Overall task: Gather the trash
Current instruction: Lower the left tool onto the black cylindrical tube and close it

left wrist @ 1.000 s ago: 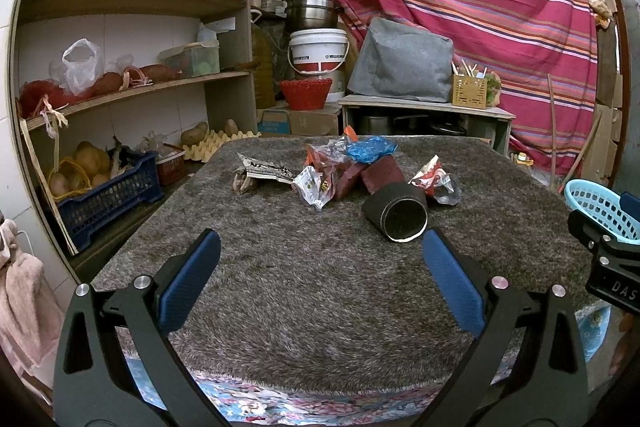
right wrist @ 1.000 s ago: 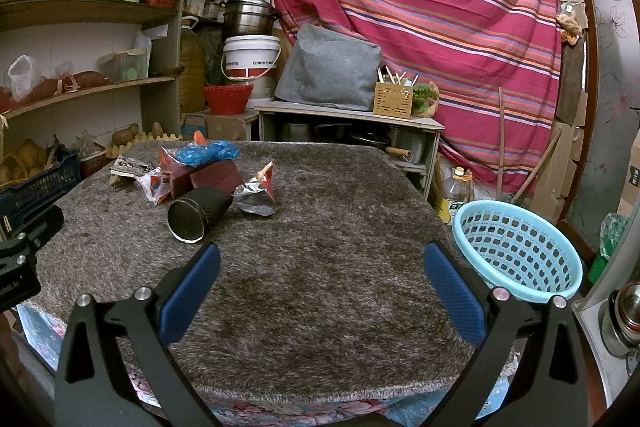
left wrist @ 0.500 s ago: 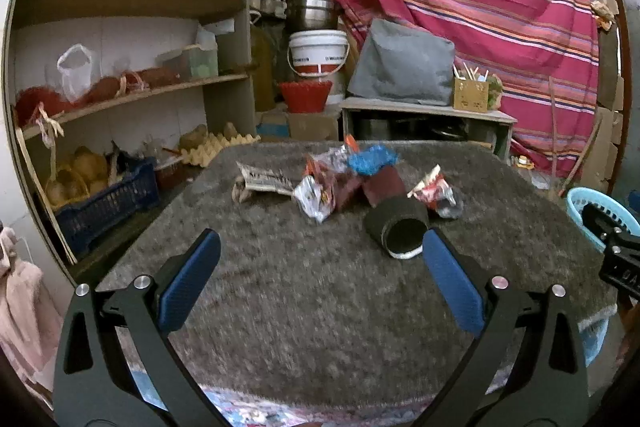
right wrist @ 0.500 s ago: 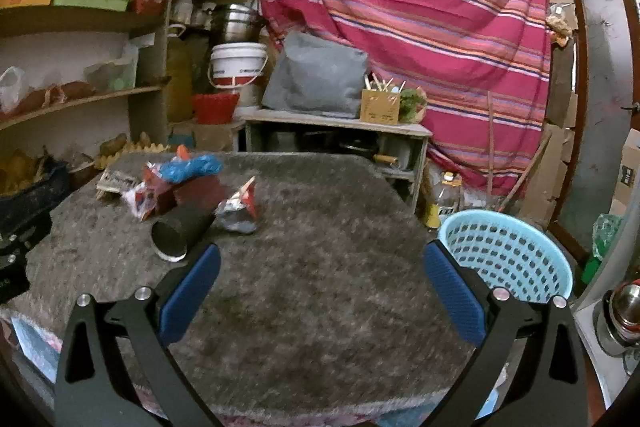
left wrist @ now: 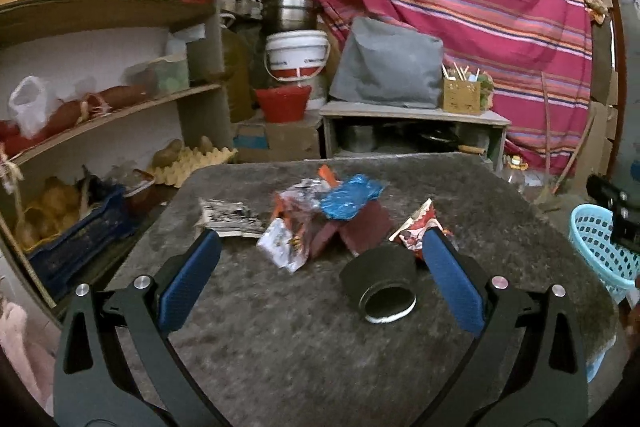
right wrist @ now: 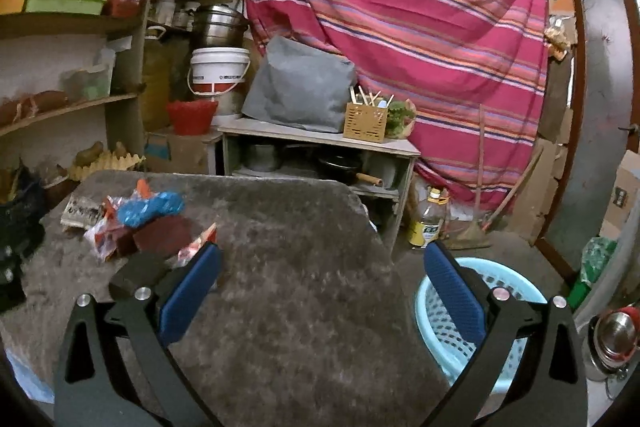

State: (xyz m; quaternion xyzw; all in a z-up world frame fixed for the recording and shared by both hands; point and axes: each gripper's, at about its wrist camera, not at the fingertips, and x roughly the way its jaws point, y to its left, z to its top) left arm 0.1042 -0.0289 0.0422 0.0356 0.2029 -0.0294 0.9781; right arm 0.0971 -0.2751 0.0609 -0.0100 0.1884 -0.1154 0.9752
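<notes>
None of the trash (left wrist: 320, 219) is collected yet: it all lies heaped toward the table's (left wrist: 280, 347) far left, the basket (right wrist: 508, 291) off its right edge looks empty, and both my left gripper (left wrist: 320, 287) and right gripper (right wrist: 320, 291) are spread wide, holding nothing.

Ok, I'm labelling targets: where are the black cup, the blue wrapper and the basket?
black cup (left wrist: 378, 273), left wrist view, on its dark side wall.
blue wrapper (left wrist: 348, 197), left wrist view, on its crumpled middle.
basket (right wrist: 520, 277), right wrist view, on its far rim.
</notes>
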